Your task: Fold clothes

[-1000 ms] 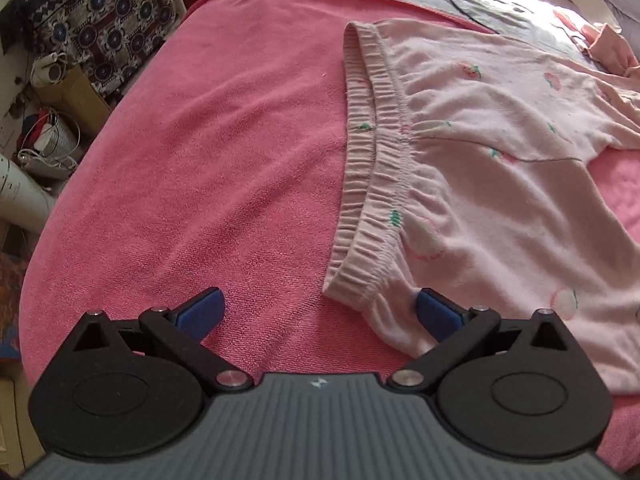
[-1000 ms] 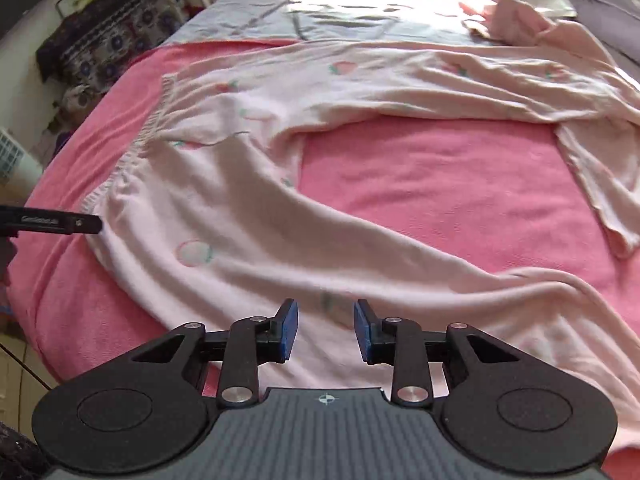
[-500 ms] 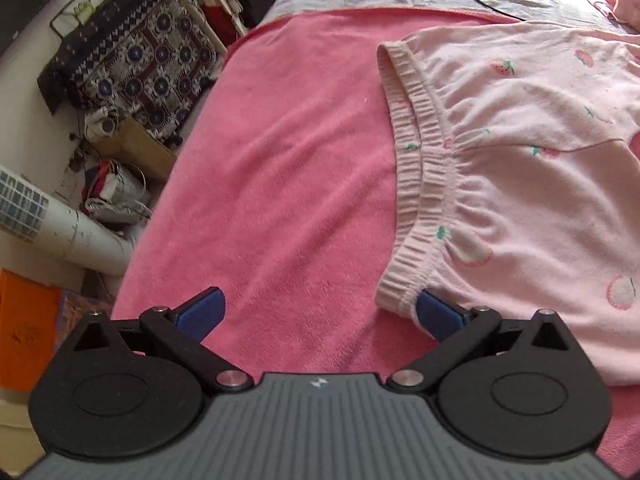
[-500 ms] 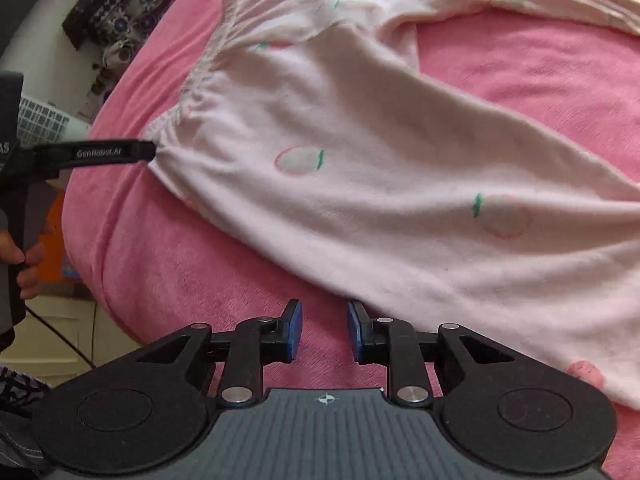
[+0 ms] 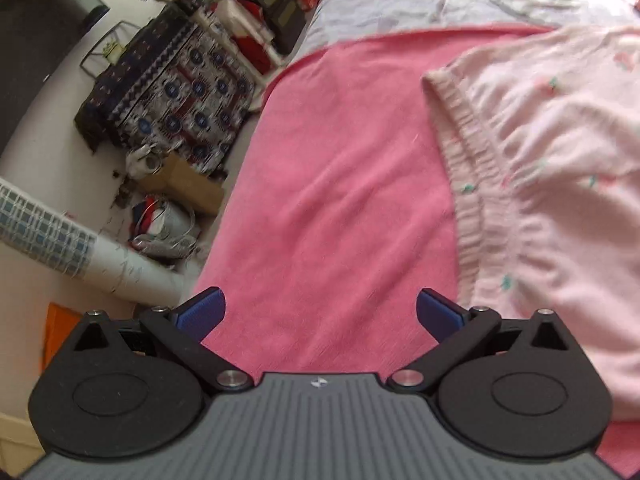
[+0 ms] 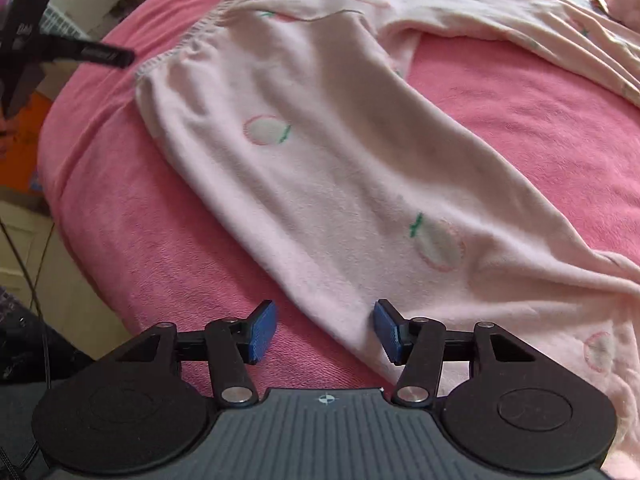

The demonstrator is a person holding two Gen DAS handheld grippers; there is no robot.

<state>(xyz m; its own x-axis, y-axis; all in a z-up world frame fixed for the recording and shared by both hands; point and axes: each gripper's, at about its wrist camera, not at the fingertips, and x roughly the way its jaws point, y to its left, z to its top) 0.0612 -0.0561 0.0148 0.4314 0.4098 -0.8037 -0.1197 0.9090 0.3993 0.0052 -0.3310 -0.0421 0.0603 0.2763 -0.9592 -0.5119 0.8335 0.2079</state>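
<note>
Pale pink pyjama trousers with strawberry prints lie spread on a pink blanket. Their elastic waistband runs down the right side of the left wrist view. My left gripper is open wide and empty, low over bare blanket just left of the waistband's near corner. My right gripper is open and empty, its jaws on either side of the near edge of one trouser leg. The left gripper's finger also shows in the right wrist view beside the waistband corner.
The blanket covers a bed with a grey sheet beyond it. Left of the bed stand a patterned cloth-covered unit, a white tower fan, a cardboard box and floor clutter. More pink clothing lies far right.
My right gripper has opened from nearly shut and moved down to the trouser leg's edge. My left gripper has shifted left, off the waistband corner, and stays open.
</note>
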